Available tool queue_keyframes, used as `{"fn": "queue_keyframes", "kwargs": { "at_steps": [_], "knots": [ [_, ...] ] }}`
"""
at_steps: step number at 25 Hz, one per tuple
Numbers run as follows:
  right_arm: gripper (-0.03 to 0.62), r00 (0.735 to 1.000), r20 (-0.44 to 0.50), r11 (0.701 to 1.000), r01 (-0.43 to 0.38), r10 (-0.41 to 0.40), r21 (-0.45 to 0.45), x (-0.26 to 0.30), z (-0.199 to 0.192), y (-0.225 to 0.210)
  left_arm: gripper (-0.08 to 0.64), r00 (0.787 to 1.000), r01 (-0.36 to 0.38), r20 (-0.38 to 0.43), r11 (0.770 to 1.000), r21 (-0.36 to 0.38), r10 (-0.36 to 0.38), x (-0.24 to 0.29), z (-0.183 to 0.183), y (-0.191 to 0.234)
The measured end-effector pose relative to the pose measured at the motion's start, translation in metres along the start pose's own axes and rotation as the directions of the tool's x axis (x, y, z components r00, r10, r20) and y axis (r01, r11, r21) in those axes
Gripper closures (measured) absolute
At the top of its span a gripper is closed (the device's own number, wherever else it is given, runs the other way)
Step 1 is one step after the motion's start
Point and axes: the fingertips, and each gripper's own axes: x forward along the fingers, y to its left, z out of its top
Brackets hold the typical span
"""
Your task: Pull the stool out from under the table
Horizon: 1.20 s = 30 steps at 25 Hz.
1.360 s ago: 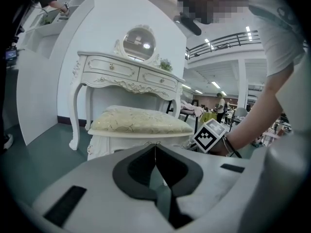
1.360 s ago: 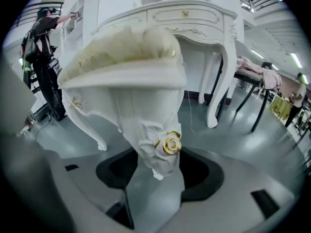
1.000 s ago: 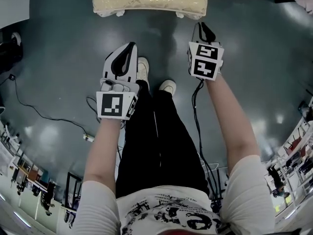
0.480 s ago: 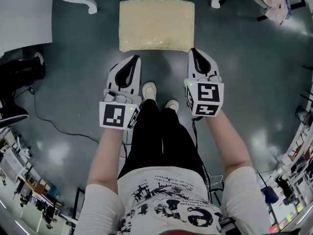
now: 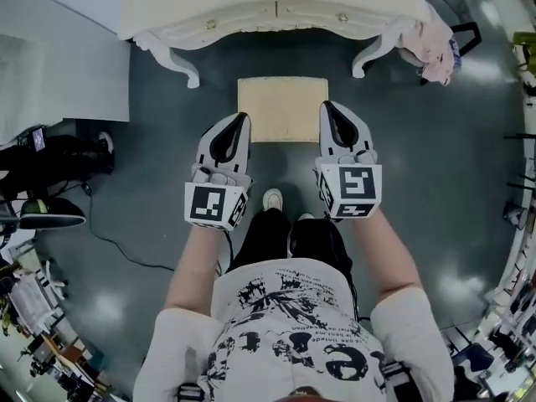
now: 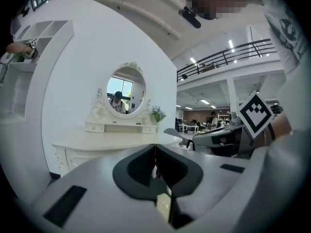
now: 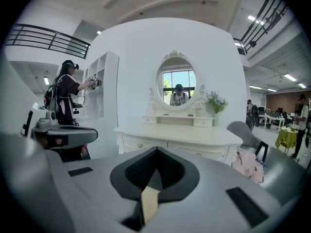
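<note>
Left gripper (image 5: 239, 122) and right gripper (image 5: 329, 111): jaws both shut, empty. Stool (image 5: 282, 107) stands between them, just clear of table (image 5: 209, 15). Looks light, top soft (I'd grip the rigid side edges).

Dark glossy floor (image 5: 151, 166) with glare spots. Curved white wall (image 7: 131, 47) far side, oval mirror (image 7: 177, 84) against it, open shelf unit (image 7: 101, 84) to its left. Grey chair (image 7: 243, 130) far right, pink cloth (image 7: 248, 165) draped over it. Railed mezzanine (image 6: 228, 57) overhead, strip lights (image 7: 255, 19) on. Black cable (image 5: 109, 237) trails near left.
</note>
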Motion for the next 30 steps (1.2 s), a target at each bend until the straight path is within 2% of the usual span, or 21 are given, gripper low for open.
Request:
{"fn": "queue_keyframes", "kwargs": {
  "at_steps": [3, 7, 13, 17, 21, 26, 30],
  "knots": [
    [0.575, 0.998, 0.058, 1.000, 0.010, -0.011, 0.025, -0.014, 0.047, 0.001, 0.540, 0.999, -0.009, 0.038, 1.000, 0.017, 0.009, -0.009, 0.042, 0.007],
    [0.575, 0.991, 0.130, 0.999, 0.003, -0.007, 0.033, -0.037, 0.099, 0.009, 0.540, 0.991, -0.033, 0.131, 0.998, 0.057, 0.026, -0.021, 0.103, 0.010],
    [0.575, 0.975, 0.224, 0.999, -0.005, -0.008, 0.055, -0.068, 0.154, 0.023, 0.540, 0.978, -0.009, 0.208, 0.998, 0.066, -0.005, -0.038, 0.172, 0.004],
    [0.576, 0.970, 0.241, 0.999, -0.024, 0.013, 0.040, -0.087, 0.170, 0.036, 0.540, 0.982, 0.000, 0.189, 0.997, 0.075, -0.014, -0.058, 0.191, 0.001],
    [0.575, 0.971, 0.238, 0.999, -0.045, 0.038, 0.023, -0.100, 0.172, 0.046, 0.540, 0.979, 0.010, 0.202, 0.996, 0.093, -0.029, -0.072, 0.206, -0.002],
    [0.575, 0.970, 0.231, 0.997, -0.075, 0.070, 0.015, -0.110, 0.166, 0.061, 0.540, 0.980, 0.001, 0.197, 0.996, 0.088, -0.018, -0.086, 0.208, 0.001],
    [0.575, 0.965, 0.257, 0.997, -0.071, 0.060, 0.036, -0.107, 0.174, 0.061, 0.540, 0.983, -0.002, 0.181, 0.995, 0.101, -0.017, -0.083, 0.211, 0.004]
  ]
}}
